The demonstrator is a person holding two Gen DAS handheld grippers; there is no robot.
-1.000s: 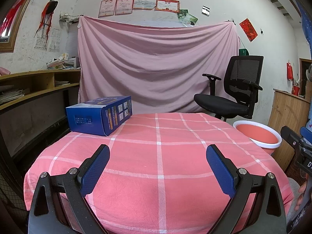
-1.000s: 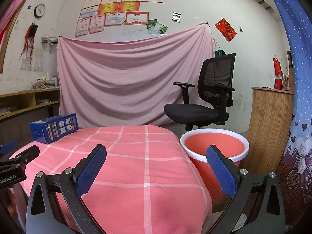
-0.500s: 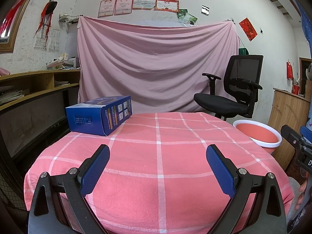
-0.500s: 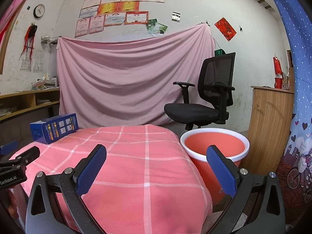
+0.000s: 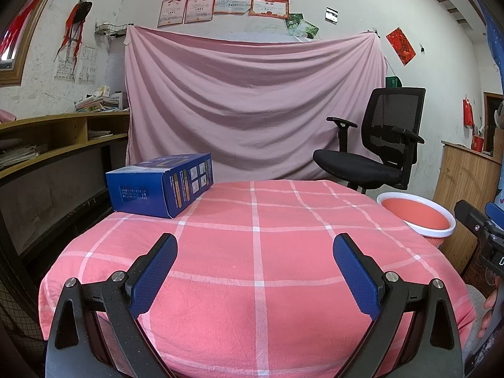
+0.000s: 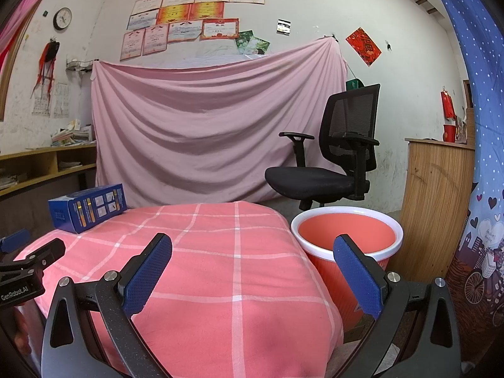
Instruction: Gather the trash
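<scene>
A blue cardboard box (image 5: 160, 184) lies on the far left corner of the table with the pink checked cloth (image 5: 255, 252); it also shows in the right wrist view (image 6: 88, 206). A red bin with a white rim (image 6: 346, 236) stands on the floor right of the table, also seen in the left wrist view (image 5: 415, 217). My left gripper (image 5: 255, 252) is open and empty above the near part of the table. My right gripper (image 6: 252, 252) is open and empty at the table's right edge, beside the bin.
A black office chair (image 5: 378, 154) stands behind the table before a pink hanging sheet (image 5: 252, 107). Wooden shelves (image 5: 47, 145) run along the left wall. A wooden cabinet (image 6: 438, 201) stands right of the bin.
</scene>
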